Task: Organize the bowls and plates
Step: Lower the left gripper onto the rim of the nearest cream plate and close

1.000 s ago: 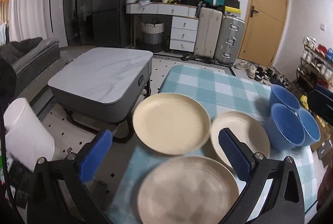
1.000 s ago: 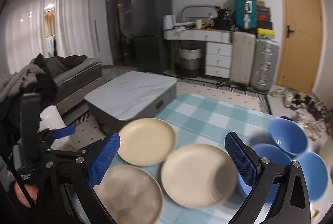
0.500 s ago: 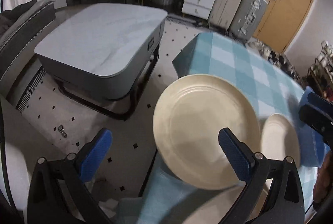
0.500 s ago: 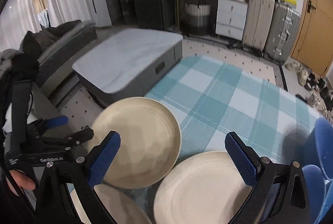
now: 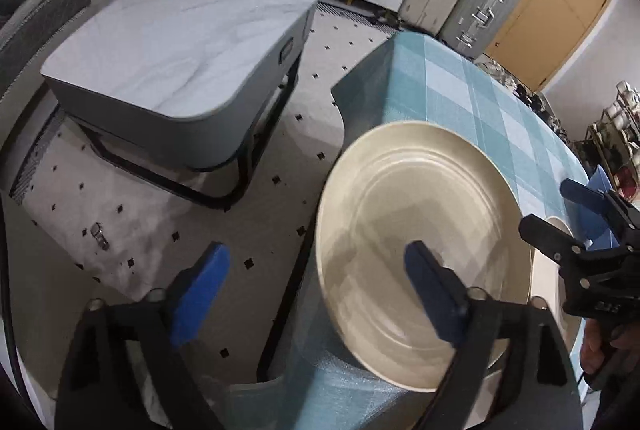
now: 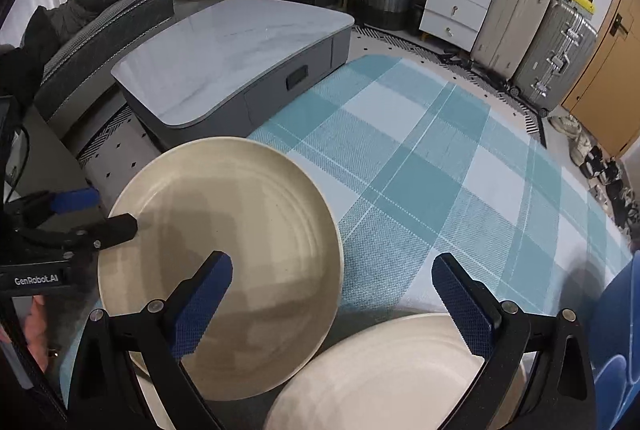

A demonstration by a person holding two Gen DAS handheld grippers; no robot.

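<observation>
Step in hand, I judge: approach. Left gripper (image 5: 316, 294) and right gripper (image 6: 332, 302), jaws spread and empty, flank the cream plate (image 6: 224, 262) on the bench (image 6: 420, 166); next, grip its rim.

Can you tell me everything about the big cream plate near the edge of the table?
The big cream plate is round, smooth and beige, with faint rings stepping down to a flat middle. It looks like matte plastic or ceramic and is empty. It sits on the checked tablecloth, partly overhanging the table's edge. Its near rim overlaps a paler plate. The left gripper is open around its rim, one finger above the plate; whether it touches is unclear.
</observation>
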